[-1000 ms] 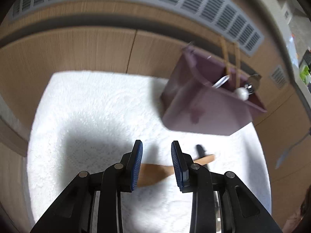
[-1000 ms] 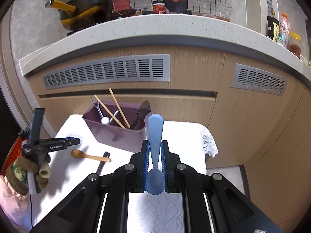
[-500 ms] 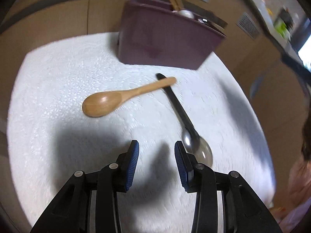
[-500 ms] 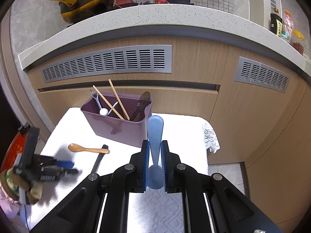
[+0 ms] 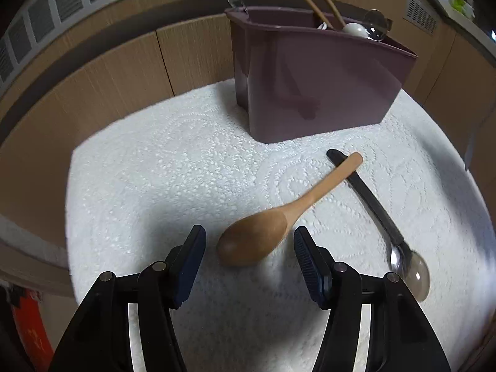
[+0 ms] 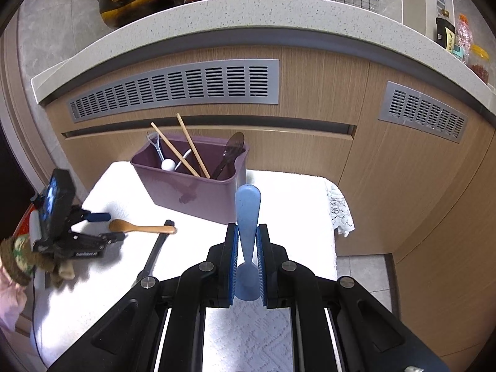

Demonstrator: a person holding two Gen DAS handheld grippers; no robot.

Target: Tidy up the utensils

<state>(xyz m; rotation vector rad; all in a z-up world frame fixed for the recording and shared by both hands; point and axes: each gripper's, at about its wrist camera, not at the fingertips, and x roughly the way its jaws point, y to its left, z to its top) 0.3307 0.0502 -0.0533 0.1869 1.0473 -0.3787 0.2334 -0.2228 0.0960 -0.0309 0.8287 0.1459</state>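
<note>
Since the earlier frame the left gripper [image 5: 249,248] comes down over the wooden spoon [image 5: 280,218] and its jaws have just been opening; they now stand wide on either side of the spoon's bowl, with the bowl between them but neither pad touching it. That spoon lies on the white cloth [image 5: 155,186] of the bench, its handle running toward 1 o'clock and its tip resting across the black handle of a metal spoon [image 5: 379,220], whose bowl sits at 4 o'clock. At 12 o'clock stands the purple bin [image 5: 313,90], already carrying chopsticks and other utensils. The right gripper [image 6: 247,248] barely shifts and stays clamped narrow on the blue spoon [image 6: 248,207], handle pointing up toward the bin [image 6: 192,186]. Judging by this, the wooden spoon is about to be picked up; two spoons on the cloth and the blue one in hand still await the bin
</note>
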